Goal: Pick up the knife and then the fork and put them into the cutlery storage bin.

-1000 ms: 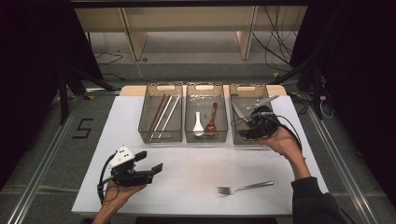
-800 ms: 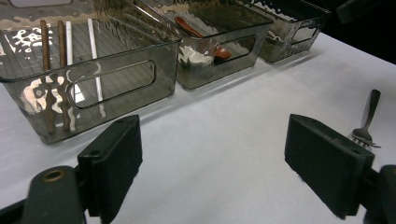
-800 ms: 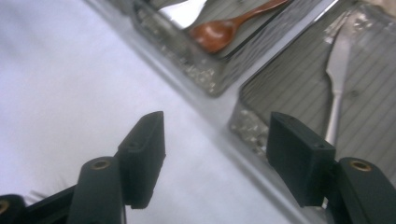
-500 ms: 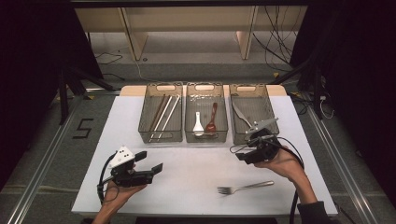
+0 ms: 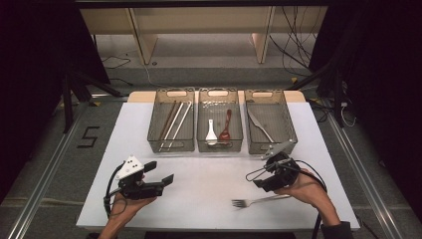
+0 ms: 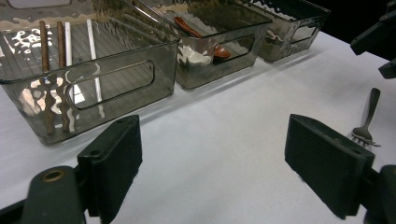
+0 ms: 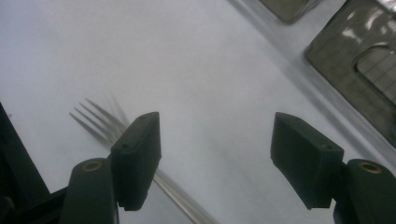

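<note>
In the high view, a metal fork (image 5: 260, 200) is seen lying on the white bench (image 5: 209, 179) near its front edge, just in front of the right tongs (image 5: 256, 178), whose jaws have just been opening with nothing between them. The left tongs (image 5: 161, 175) are held spread near the front left corner.

In the left gripper view, the spread left tongs (image 6: 224, 154) are shown empty, the fork (image 6: 366, 122) lying beyond.

In the right gripper view, the fork (image 7: 100, 119) is seen beside one jaw of the spread right tongs (image 7: 219, 156), unpinched.

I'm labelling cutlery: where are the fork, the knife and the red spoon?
fork (image 5: 259, 200): high view, on its handle.
knife (image 5: 259, 123): high view, on its blade, right bin.
red spoon (image 5: 227, 124): high view, on its handle, middle bin.
</note>
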Available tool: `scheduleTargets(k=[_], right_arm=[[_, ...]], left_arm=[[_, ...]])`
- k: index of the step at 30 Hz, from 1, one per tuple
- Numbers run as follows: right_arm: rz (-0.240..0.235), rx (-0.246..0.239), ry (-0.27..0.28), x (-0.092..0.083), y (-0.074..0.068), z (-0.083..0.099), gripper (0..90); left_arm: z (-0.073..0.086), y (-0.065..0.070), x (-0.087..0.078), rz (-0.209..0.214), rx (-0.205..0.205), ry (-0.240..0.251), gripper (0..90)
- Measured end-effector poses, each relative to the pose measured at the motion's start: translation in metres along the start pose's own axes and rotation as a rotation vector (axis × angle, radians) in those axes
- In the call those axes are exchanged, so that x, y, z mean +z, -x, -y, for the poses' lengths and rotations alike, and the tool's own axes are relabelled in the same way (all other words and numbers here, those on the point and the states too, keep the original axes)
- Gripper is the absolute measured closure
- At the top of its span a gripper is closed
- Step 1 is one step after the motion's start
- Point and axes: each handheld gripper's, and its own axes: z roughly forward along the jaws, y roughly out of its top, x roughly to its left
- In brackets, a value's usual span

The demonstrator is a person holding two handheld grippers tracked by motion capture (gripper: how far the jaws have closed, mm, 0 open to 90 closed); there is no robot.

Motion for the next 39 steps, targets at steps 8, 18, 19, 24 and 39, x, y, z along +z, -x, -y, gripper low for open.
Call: scheduleTargets(k=[8, 18, 19, 24, 39], right_arm=[[-0.011, -0.045, -0.079, 0.009, -0.011, 0.007, 33.3], [-0.012, -0.089, -0.181, 0.022, -0.019, 0.018, 37.7], [-0.010, -0.094, -0.192, 0.023, -0.019, 0.019, 38.6], [-0.007, -0.099, -0.230, 0.029, -0.019, 0.023, 42.5], [-0.007, -0.138, -0.298, 0.038, -0.019, 0.025, 54.9]], left_arm=[[0.000, 0.000, 0.000, 0.000, 0.001, 0.000, 18.5], [0.000, 0.000, 0.000, -0.001, 0.001, 0.001, 18.5], [0.000, 0.000, 0.000, -0.001, 0.001, 0.001, 18.4], [0.000, 0.000, 0.000, -0.001, 0.001, 0.001, 18.5], [0.000, 0.000, 0.000, -0.001, 0.002, 0.000, 18.5]])
